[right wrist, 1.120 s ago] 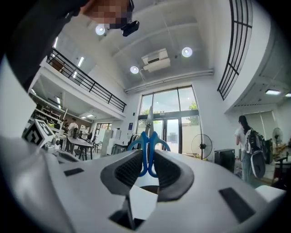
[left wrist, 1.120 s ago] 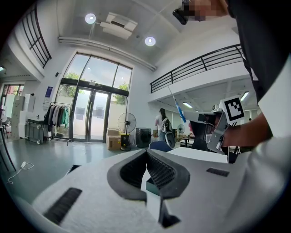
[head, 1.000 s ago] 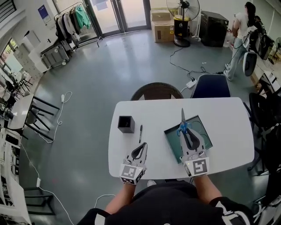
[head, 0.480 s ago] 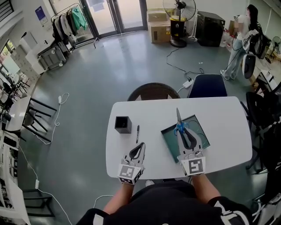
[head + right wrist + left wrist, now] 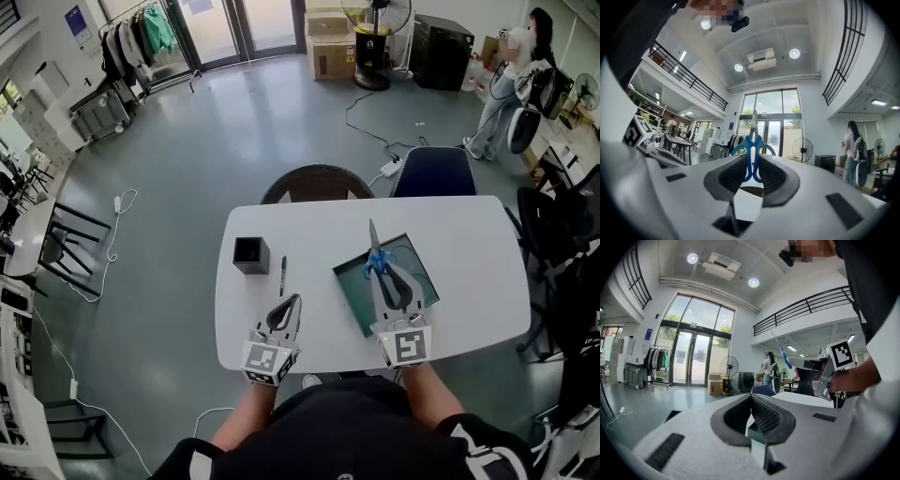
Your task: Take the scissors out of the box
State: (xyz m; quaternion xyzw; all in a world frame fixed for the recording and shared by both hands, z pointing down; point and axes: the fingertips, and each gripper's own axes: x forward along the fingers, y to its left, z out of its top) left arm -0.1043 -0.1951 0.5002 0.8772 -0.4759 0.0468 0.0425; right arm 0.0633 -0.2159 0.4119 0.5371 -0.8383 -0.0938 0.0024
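Note:
My right gripper (image 5: 386, 283) is shut on the blue handles of the scissors (image 5: 373, 246). Their blades point away from me over the far side of the teal box (image 5: 352, 302). In the right gripper view the blue loops of the scissors (image 5: 752, 140) sit pinched between the pads of that gripper (image 5: 752, 161), with the blade rising above them. My left gripper (image 5: 292, 302) rests near the table's front edge, left of the box, shut with nothing in it. In the left gripper view its tips (image 5: 751, 399) meet and a corner of the box (image 5: 754, 431) shows behind them.
A black square pen holder (image 5: 249, 254) and a pen (image 5: 282, 276) lie on the white table (image 5: 469, 253), to the left of the box. A brown chair (image 5: 319, 186) and a blue chair (image 5: 433, 172) stand at the far edge. A person (image 5: 502, 80) stands far back right.
The head view has drifted, so the table sits a little higher and further left in it. Both grippers keep their places over the table; the scissors stay in the right gripper.

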